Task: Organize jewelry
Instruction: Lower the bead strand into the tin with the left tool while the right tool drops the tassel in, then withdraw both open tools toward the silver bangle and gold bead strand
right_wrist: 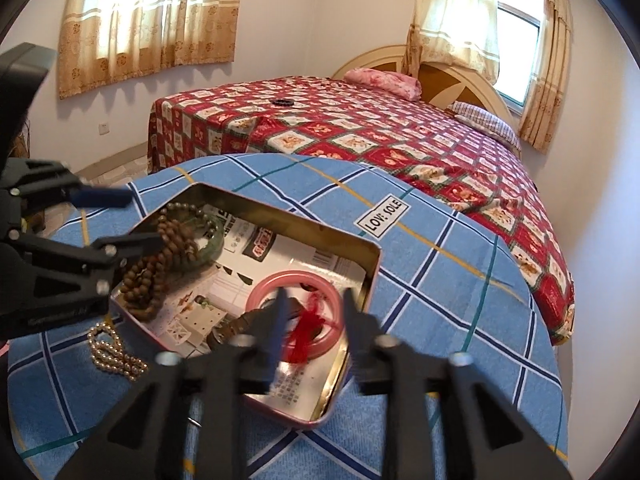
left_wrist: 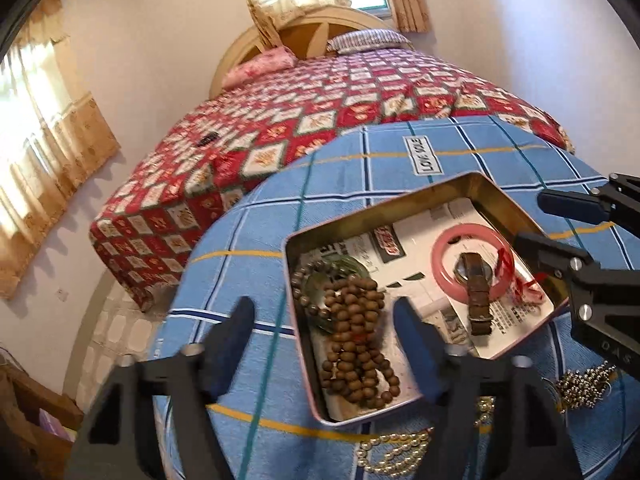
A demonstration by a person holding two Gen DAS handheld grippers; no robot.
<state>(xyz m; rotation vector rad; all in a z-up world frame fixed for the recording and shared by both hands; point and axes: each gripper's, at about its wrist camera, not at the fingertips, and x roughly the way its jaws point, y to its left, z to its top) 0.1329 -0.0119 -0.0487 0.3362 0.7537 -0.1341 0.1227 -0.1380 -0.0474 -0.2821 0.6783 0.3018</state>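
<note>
An open tin (left_wrist: pixel 472 184) sits on the blue cloth (left_wrist: pixel 248 240); at its left end lie brown beads (left_wrist: pixel 352 340), at its right end a pink bangle (left_wrist: pixel 440 268) and watch (left_wrist: pixel 476 296). Left gripper (left_wrist: pixel 324 320) spread over the beads; right gripper (right_wrist: pixel 314 308) spread over the bangle. Pearls (right_wrist: pixel 114 354) lie just outside the tin.

left claw (left_wrist: pixel 324 316): lower centre of its own view, fingers spread wide, nothing between them | right claw (right_wrist: pixel 314 308): lower centre of its own view, fingers parted, empty; seen at right edge of left view, tilted downward
</note>
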